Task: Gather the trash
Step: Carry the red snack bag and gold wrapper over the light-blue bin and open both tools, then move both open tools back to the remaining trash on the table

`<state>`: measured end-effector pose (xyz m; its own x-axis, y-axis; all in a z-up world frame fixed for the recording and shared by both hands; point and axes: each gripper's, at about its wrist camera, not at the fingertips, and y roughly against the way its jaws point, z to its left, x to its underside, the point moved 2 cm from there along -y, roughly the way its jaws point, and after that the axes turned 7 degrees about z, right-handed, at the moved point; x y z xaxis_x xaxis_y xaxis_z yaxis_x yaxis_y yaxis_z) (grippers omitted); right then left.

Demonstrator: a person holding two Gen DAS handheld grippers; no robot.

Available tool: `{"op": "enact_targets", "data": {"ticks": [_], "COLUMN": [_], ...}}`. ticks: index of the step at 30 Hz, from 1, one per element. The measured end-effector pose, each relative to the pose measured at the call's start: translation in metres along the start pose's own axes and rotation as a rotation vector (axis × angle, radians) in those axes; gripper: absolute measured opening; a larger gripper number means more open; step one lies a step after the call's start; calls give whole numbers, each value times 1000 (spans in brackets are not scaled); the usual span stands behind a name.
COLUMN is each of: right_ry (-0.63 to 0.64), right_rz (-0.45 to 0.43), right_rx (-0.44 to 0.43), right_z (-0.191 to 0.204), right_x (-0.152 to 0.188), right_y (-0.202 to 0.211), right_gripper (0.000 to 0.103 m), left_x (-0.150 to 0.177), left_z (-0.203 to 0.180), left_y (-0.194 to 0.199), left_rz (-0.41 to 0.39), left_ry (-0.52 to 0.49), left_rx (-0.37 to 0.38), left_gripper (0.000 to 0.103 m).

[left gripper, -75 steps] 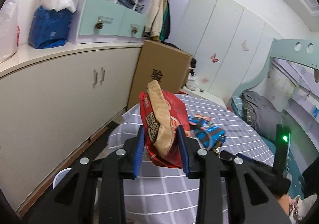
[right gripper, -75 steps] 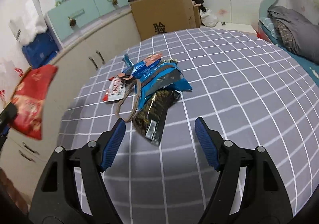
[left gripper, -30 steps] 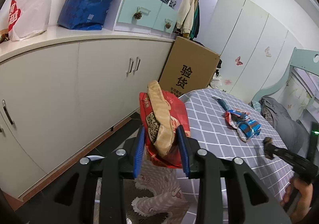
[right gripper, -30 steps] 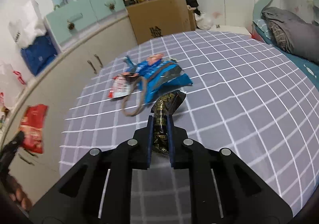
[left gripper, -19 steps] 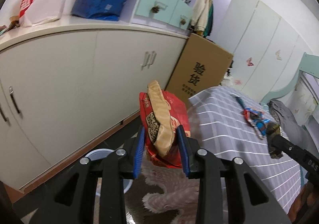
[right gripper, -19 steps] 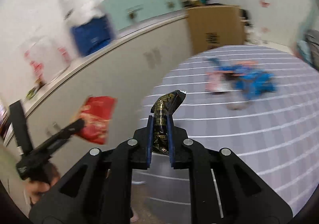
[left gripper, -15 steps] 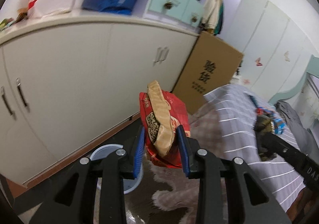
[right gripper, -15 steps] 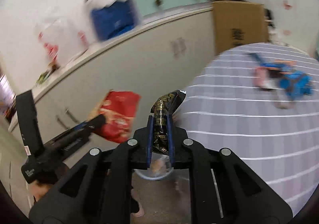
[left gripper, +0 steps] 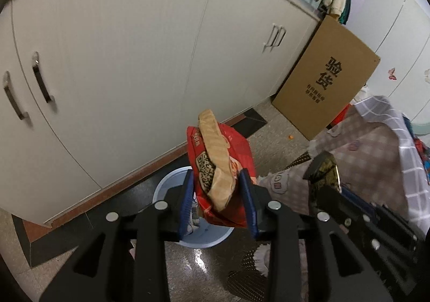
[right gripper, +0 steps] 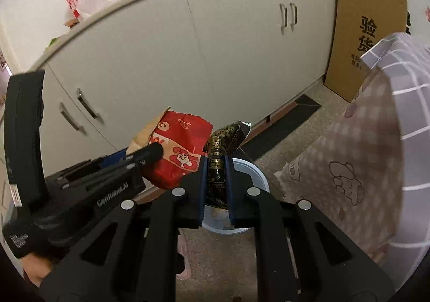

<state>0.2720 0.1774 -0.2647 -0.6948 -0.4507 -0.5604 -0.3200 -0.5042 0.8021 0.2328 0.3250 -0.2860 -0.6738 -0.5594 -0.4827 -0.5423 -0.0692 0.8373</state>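
My left gripper (left gripper: 218,186) is shut on a red snack bag (left gripper: 220,165) and holds it over a light-blue trash bin (left gripper: 172,183) on the floor. The bag also shows in the right wrist view (right gripper: 180,151). My right gripper (right gripper: 216,170) is shut on a black and gold wrapper (right gripper: 219,151) and holds it over the same bin (right gripper: 255,173). The wrapper also shows in the left wrist view (left gripper: 323,170), to the right of the red bag. The bin holds some trash.
White cabinets (left gripper: 121,54) run along the wall behind the bin. A cardboard box (left gripper: 325,79) leans at the right. The table with its checked cloth (right gripper: 389,124) hangs at the right. Blue wrappers (left gripper: 420,151) lie on the table edge.
Both grippers have swung away from the table and down toward the floor. The bin has come under them. Each still holds its piece of trash.
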Motion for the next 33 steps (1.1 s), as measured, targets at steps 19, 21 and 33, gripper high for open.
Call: {"op": "enact_targets", "data": {"ticks": [19,21,33], "right_ry": [-24,-23,-12], "right_rz": [55,45,-58], "right_rx": [-4,-12,-1], "right_z": [-5,-2,10], "right_x": [4,1,-19], "right_y": [-34,-33,-22], "right_gripper": [13,13,58], "left_x": [2,1,-5], "left_z": [31,34,55], "left_y": [-13,-10,12], "left_rz": [20,15,-20], "left_ry": [52,59,146], "left_rx": [-56,-59,-77], "left_gripper": [68,69,73]}}
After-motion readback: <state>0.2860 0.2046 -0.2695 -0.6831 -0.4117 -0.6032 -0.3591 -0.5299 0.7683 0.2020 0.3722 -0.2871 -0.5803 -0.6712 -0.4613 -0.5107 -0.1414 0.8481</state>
